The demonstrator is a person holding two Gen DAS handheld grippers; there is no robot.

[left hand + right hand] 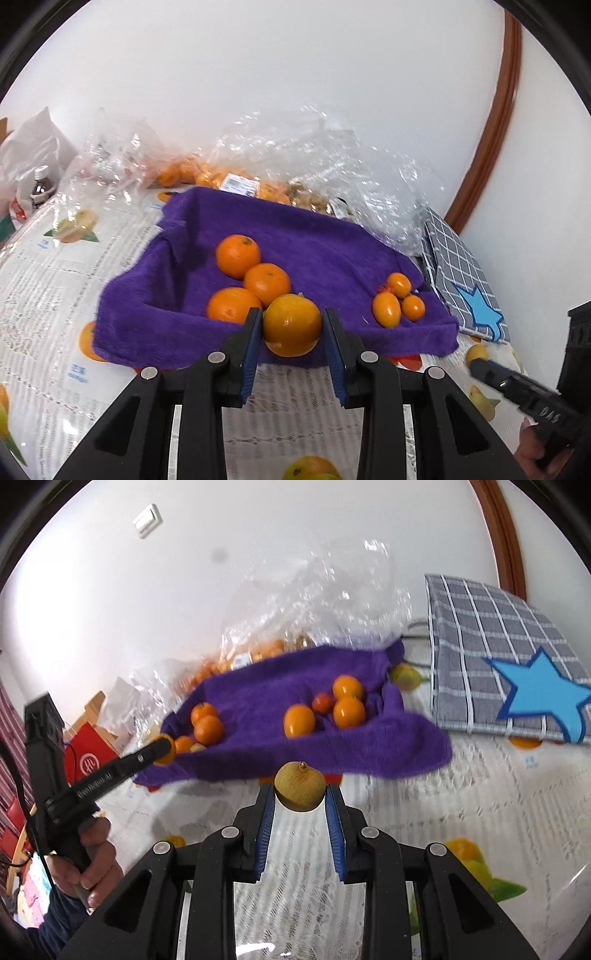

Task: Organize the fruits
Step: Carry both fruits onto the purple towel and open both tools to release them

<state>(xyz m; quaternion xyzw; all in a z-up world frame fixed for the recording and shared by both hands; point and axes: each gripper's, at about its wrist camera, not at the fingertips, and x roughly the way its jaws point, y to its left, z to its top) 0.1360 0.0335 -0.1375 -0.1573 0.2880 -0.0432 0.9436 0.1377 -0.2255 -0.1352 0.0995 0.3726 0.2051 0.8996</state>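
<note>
Your left tongs (291,325) gripped an orange (291,324), blue pads pressed on both its sides, held at the near edge of the purple towel (317,243). Your right tongs (300,792) were clamped on a brownish-green fruit (300,786), held above the worktop (424,812) just short of the towel's front edge. On the towel you had three oranges (255,277) in a touching cluster at left, and three small orange fruits (397,301) grouped at right, with a small red one among them in the right wrist view. Clear bags (314,158) with more orange fruit sat behind the towel by the wall. A checked cloth (491,657) with a blue star lay to the right of the towel. Your hand (88,860) showed on the left tongs' handle.
</note>
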